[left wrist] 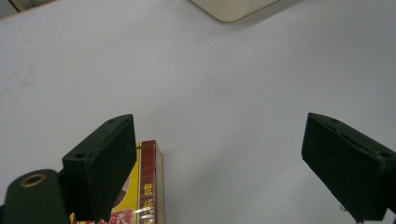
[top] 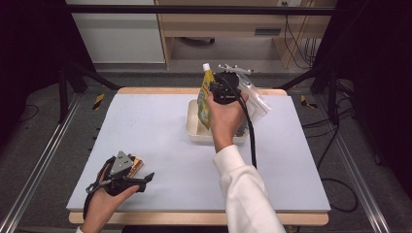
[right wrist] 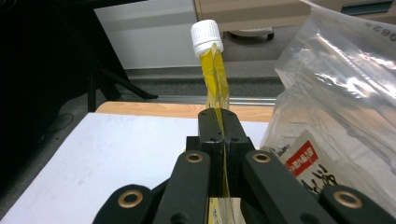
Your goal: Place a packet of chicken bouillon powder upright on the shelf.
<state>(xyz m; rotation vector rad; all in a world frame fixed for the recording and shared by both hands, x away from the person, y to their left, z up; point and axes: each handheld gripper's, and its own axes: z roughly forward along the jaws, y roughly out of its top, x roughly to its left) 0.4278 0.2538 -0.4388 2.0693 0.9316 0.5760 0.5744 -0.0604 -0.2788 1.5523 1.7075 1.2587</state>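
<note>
in the high view the right gripper [top: 224, 90] is held up over the far middle of the table [top: 145, 126], its hand [top: 226, 119] reaching out from a white sleeve [top: 245, 194]. its jaws are pressed together on a yellow pouch [top: 206, 99] with a white screw cap [top: 206, 66] at the top. the pouch hangs upright, cap uppermost, its lower end down inside a shallow cream tray [top: 194, 127] that sits on the table. in the right gripper view the jaws pinch the flat yellow pouch [right wrist: 215, 81] edge-on below its cap [right wrist: 206, 36], so that the pouch rises straight from between them. just to the right of the pouch is a clear plastic bag [right wrist: 336, 98], crumpled, with a white and red label [right wrist: 303, 163] showing through it; in the high view this bag [top: 255, 97] lies at the far right side of the tray, partly behind the hand.

the left gripper [top: 141, 180] rests low at the near left corner of the table, held in the left hand [top: 104, 201], well apart from the tray. its jaws stand wide apart and hold nothing. in the left gripper view a small box [left wrist: 147, 186] printed in red and yellow lies on the table just beside the left jaw, partly hidden under it; bare table shows between the two jaws. a corner of the tray [left wrist: 233, 8] shows at the top of that view.
</note>
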